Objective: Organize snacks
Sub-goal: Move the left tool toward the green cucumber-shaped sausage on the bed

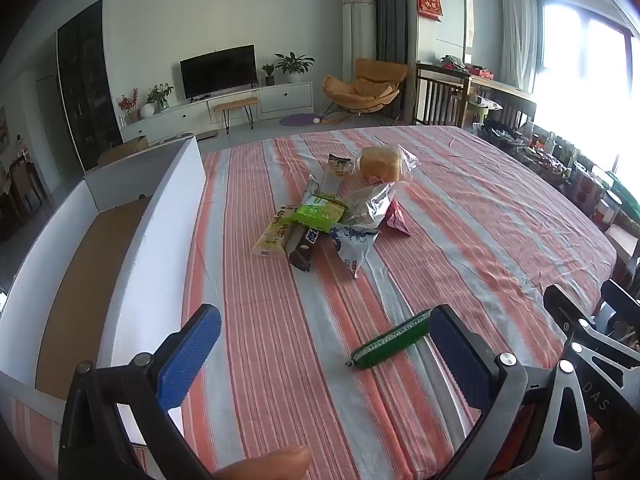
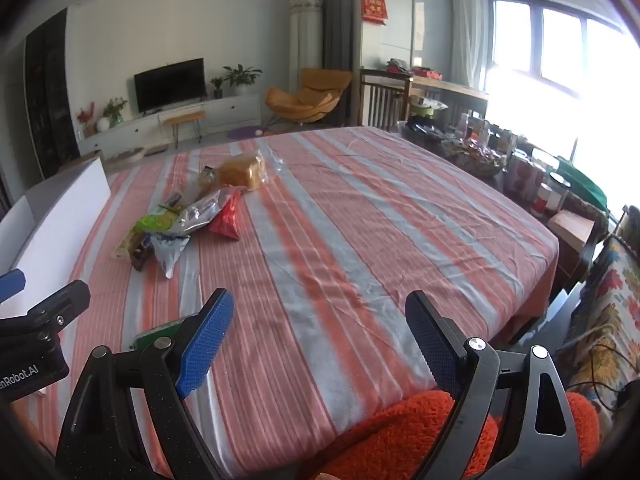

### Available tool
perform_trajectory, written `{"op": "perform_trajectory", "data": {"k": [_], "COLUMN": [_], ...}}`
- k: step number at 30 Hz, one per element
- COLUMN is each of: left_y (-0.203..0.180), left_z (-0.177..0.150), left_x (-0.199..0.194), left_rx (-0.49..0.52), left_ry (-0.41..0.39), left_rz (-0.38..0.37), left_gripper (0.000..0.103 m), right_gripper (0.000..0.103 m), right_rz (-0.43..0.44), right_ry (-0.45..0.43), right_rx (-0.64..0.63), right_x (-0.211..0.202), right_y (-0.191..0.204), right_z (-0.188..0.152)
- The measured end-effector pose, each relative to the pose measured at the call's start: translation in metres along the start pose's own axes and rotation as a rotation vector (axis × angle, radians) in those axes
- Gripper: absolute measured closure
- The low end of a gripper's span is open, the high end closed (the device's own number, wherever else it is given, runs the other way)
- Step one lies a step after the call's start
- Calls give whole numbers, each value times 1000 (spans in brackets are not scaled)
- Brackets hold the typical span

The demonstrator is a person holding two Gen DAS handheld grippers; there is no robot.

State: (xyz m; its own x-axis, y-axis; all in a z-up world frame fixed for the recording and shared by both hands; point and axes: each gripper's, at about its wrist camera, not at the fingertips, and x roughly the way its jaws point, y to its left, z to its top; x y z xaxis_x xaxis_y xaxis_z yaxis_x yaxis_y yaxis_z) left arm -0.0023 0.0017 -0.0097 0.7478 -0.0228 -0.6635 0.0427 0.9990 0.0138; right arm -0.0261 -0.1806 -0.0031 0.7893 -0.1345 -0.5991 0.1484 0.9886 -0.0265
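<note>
A pile of snack packets (image 1: 332, 216) lies mid-table on the striped cloth, with a bagged bread loaf (image 1: 380, 164) behind it. In the right wrist view the same pile (image 2: 180, 224) sits far left, with a red packet (image 2: 228, 220) at its edge and the loaf (image 2: 244, 174) beyond. A long green packet (image 1: 390, 338) lies alone on the cloth, just beside the right finger of my left gripper (image 1: 326, 360), which is open and empty. My right gripper (image 2: 320, 344) is open over bare cloth. Its left finger partly hides the green packet (image 2: 156, 334).
A white box (image 1: 160, 240) with a brown cardboard floor stands along the table's left side. Jars and containers (image 2: 540, 184) crowd a surface past the table's right edge. A flowered seat (image 2: 608, 300) is near right. An orange fuzzy sleeve (image 2: 400, 420) shows at the bottom.
</note>
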Motion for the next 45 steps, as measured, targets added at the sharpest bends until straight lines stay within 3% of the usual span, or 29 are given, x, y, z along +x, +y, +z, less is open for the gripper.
{"op": "perform_trajectory", "data": {"k": [45], "left_y": [8], "left_z": [-5], "left_x": [8], "left_rx": [-13], "left_ry": [33], "left_rz": [8], "left_gripper": [0], "right_gripper": [13], "right_rz": [11], "right_ry": [29], "right_rx": [18], "right_x": [7], "right_y": [-2], "right_z": [-7]}}
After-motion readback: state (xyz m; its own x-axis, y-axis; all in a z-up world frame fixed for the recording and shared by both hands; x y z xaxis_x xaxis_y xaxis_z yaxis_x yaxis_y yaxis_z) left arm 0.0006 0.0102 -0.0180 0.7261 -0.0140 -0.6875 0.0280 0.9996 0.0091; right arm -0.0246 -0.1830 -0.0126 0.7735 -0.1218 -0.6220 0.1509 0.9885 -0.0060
